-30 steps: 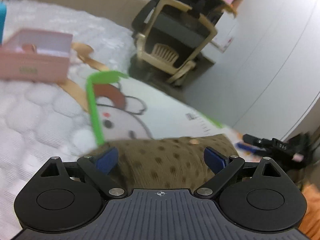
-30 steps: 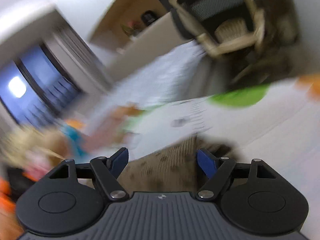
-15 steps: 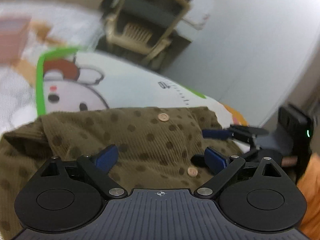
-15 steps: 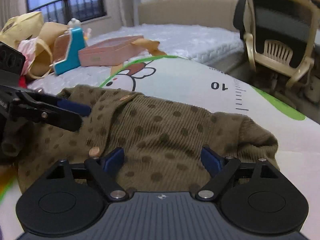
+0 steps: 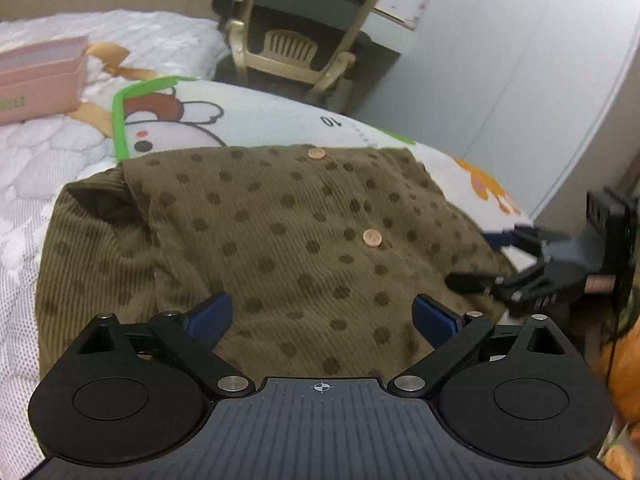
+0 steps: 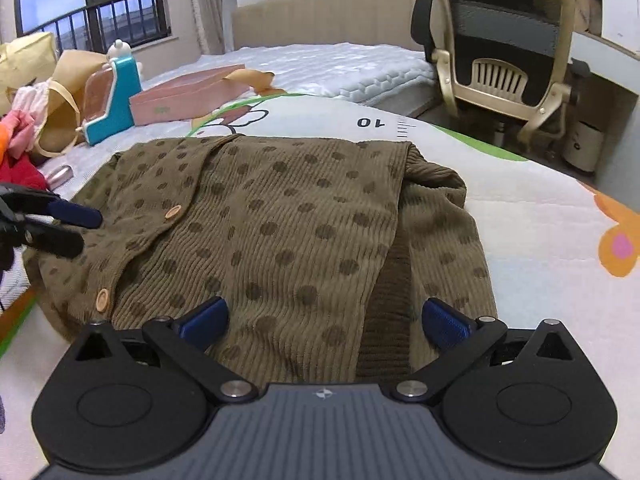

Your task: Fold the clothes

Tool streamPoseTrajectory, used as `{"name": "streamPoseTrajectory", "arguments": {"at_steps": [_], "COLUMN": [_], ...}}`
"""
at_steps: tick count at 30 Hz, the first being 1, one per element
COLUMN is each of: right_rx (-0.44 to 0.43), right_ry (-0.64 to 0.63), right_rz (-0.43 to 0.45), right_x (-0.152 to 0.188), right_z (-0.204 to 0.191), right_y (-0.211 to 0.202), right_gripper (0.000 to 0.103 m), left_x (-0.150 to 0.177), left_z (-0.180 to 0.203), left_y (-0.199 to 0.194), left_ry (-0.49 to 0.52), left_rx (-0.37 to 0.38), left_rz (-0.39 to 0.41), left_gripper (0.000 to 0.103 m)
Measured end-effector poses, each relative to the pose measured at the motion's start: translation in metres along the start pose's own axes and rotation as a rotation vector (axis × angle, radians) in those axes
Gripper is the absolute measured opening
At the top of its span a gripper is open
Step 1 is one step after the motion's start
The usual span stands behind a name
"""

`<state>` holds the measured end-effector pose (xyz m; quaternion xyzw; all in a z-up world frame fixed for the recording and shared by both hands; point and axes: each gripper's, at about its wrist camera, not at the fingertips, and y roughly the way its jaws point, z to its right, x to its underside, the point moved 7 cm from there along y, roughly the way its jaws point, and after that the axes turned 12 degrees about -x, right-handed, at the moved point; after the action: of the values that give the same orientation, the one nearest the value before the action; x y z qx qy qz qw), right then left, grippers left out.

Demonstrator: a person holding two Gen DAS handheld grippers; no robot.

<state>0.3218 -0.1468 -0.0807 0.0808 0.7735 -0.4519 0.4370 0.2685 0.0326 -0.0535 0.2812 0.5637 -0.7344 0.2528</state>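
Note:
An olive-brown dotted cardigan with small wooden buttons lies folded on a cartoon-printed mat on the bed. In the right wrist view the same cardigan fills the middle, its folded sleeve on the right. My left gripper hovers open at the cardigan's near edge, nothing between its blue pads. My right gripper is open too, over the opposite edge. Each gripper shows in the other's view: the right gripper at right, the left gripper at left, both with fingers apart.
A pink box and a teal toy sit on the white quilt behind the mat. Bags and clothes pile up at far left. A beige office chair stands beyond the bed edge, near a white wall.
Both grippers have swung and pulled back from the cardigan's middle to its opposite edges. The cardigan now lies flat and folded. Both stayed open.

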Motion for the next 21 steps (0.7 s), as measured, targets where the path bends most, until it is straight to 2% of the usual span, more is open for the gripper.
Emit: {"name": "streamPoseTrajectory", "arguments": {"at_steps": [3, 5, 6, 9, 10, 15, 18, 20, 21], "right_rx": [0.023, 0.020, 0.006, -0.041, -0.034, 0.114, 0.083, 0.062, 0.056], "right_ry": [0.010, -0.030, -0.058, -0.145, -0.171, -0.176, -0.033, -0.019, -0.028], "right_rz": [0.004, 0.055, 0.084, 0.099, 0.079, -0.036, -0.053, -0.041, -0.043], "right_x": [-0.003, -0.013, -0.018, -0.028, -0.027, -0.009, -0.006, -0.004, -0.003], "right_z": [-0.004, -0.015, -0.023, -0.048, -0.053, -0.051, -0.038, -0.036, -0.036], "right_y": [-0.006, -0.016, -0.022, -0.023, -0.017, 0.019, 0.020, 0.019, 0.018], "right_gripper": [0.103, 0.103, 0.103, 0.103, 0.103, 0.103, 0.103, 0.103, 0.103], "left_x": [-0.001, 0.001, 0.002, 0.006, 0.007, 0.013, 0.004, -0.005, -0.008], "left_z": [0.002, 0.004, 0.004, 0.004, 0.006, 0.015, 0.021, 0.027, 0.030], "left_y": [-0.005, -0.006, -0.004, 0.003, 0.004, -0.002, -0.015, -0.021, -0.020], "left_ry": [-0.013, 0.000, 0.003, 0.013, 0.022, 0.096, 0.033, 0.004, 0.005], "left_rx": [-0.018, -0.042, -0.052, -0.084, -0.092, -0.140, -0.059, -0.004, -0.012], "left_rz": [0.012, 0.013, 0.007, -0.011, -0.011, -0.002, 0.040, 0.091, 0.102], "left_gripper": [0.100, 0.101, 0.101, 0.101, 0.101, 0.102, 0.103, 0.103, 0.103]}}
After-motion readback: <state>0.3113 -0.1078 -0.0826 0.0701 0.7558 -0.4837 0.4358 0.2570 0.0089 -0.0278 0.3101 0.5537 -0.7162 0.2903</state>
